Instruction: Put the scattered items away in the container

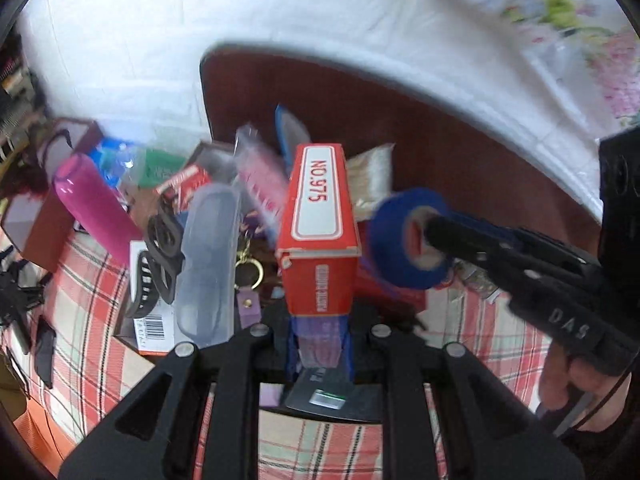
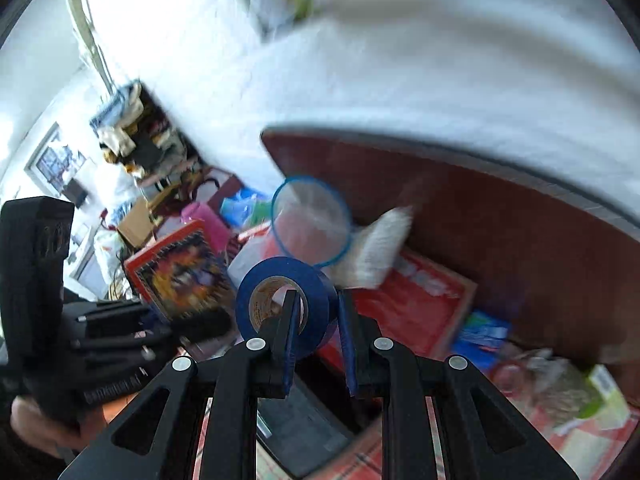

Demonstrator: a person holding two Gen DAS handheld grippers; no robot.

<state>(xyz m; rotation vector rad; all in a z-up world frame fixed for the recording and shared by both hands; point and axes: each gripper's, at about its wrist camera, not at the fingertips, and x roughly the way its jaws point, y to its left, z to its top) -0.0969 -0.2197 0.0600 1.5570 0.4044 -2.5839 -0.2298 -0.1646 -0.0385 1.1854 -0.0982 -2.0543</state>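
Gripping a red rectangular cardboard box (image 1: 318,216) printed "NO.975", the left gripper (image 1: 319,330) holds it above a dark brown open container (image 1: 460,152) full of clutter. The right gripper (image 2: 318,320) clamps the rim of a blue tape roll (image 2: 280,298), just beside the box, over the same container.

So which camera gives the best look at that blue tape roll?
The right wrist view. There the tape roll sits close and fairly sharp, with one finger of the right gripper through its core and the other outside. The left wrist view shows the roll from the side, blurred, beside the red box.
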